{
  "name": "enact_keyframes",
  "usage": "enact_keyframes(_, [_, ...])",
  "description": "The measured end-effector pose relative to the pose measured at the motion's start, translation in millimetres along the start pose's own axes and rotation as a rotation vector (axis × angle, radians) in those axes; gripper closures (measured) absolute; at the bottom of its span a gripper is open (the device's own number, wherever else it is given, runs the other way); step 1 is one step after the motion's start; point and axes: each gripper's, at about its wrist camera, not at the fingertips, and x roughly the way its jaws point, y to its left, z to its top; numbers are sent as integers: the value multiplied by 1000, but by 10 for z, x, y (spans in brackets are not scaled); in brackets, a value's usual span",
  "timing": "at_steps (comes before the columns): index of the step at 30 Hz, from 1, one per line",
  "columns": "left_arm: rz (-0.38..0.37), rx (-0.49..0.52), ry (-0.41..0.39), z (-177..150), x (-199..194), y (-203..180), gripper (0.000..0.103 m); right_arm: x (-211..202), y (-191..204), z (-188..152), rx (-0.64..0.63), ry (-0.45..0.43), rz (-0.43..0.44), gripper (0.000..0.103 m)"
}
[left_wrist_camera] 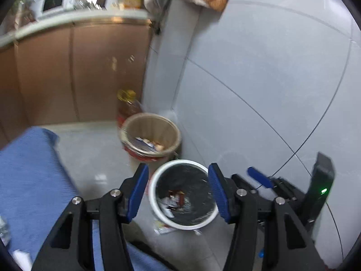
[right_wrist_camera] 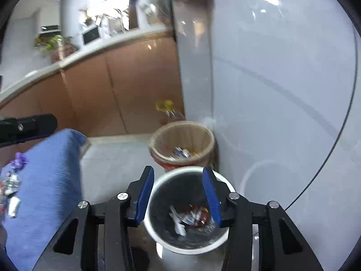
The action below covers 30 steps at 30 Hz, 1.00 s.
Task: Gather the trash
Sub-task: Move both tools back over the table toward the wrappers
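Both grippers, left and right, hover over the white bin, jaws wide apart and empty, ready for scraps on the blue-covered worktop.

White-rimmed bin with black liner below the blue-padded tongs; beige basket beyond; blue cloth left.

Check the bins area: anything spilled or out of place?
One thing: a crumpled wrapper lies on the floor against the base of the white-rimmed bin, outside it rather than in with the other trash. Both grippers, left and right, are open and empty above that bin.
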Motion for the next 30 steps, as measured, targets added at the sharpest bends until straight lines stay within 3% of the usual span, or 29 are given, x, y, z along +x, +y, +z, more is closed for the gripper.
enact_keyframes(7, [164,-7,-149,-184,-1036,168,40,-694,465,247,-59,-113,119,51])
enact_keyframes(12, [262,-39,-231,-430,-1778,388,39,-1039,805,304,-103,-143,199,50])
enact_keyframes(21, [440,-142,-316,-1022,-2827,868,39,-1539,1429,352,-183,-170,346,50])
enact_keyframes(30, [600,-286,-361,-1658,-3565,1425,39,-1790,1934,368,-255,-160,477,50])
